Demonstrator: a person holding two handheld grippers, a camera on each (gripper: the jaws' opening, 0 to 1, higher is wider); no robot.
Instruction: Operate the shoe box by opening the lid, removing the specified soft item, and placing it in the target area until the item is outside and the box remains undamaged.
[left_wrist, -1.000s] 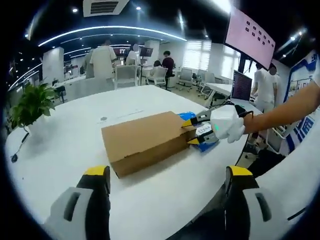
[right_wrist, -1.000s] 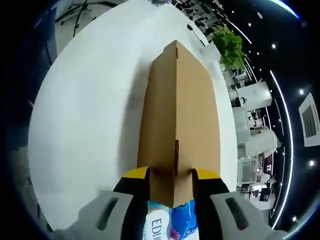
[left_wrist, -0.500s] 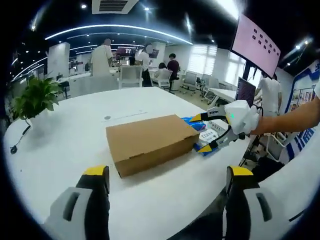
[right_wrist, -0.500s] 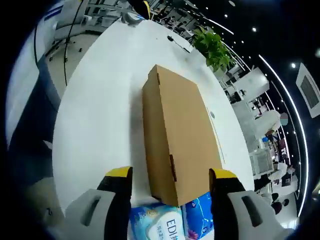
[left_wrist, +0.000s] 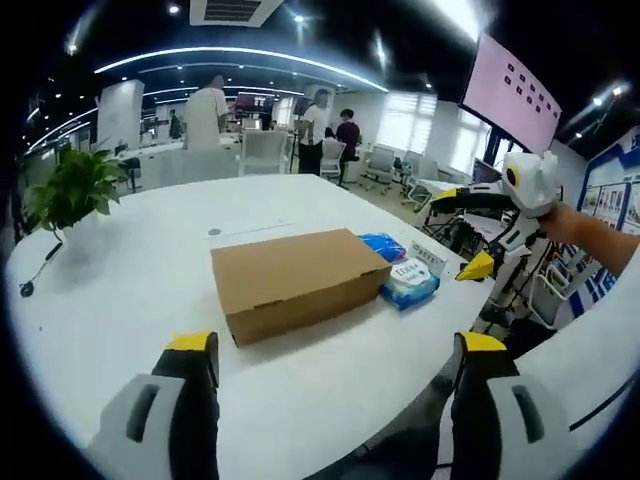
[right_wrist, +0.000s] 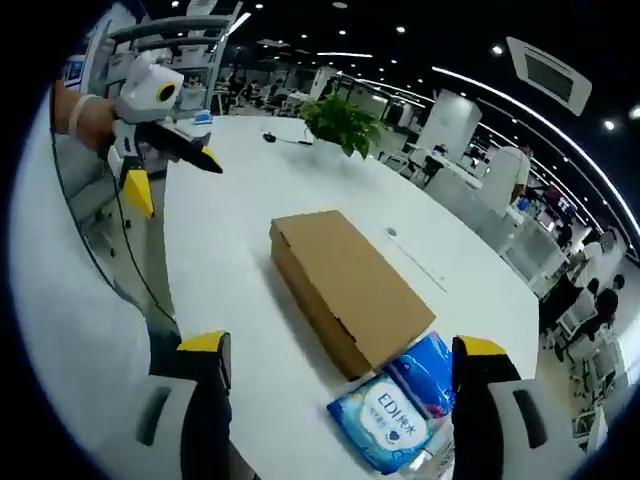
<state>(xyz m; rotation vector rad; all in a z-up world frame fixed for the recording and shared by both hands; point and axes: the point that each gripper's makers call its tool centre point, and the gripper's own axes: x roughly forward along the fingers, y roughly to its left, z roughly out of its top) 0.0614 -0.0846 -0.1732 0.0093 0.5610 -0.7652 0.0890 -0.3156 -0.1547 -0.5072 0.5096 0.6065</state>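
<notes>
Office desks, chairs and standing people filled the background behind a round white surface (left_wrist: 120, 290). On it lay the brown cardboard shoe box (left_wrist: 295, 280), lid shut and flat. Just beside one short end, touching or nearly so, lay a blue soft pack (left_wrist: 405, 283) printed "EDI"; in the right gripper view the same pack (right_wrist: 395, 410) sat at the box's near end, outside the box (right_wrist: 345, 285). A potted green plant (left_wrist: 70, 190) stood near the surface's far edge. The left tongs (left_wrist: 330, 385) hovered short of the box, jaws spread wide and holding nothing. The right tongs (right_wrist: 335, 385) were likewise wide open and empty, above the pack. In the left gripper view the right tongs (left_wrist: 465, 232) hung off to the side of the surface, well apart from the box, yellow tips parted.
</notes>
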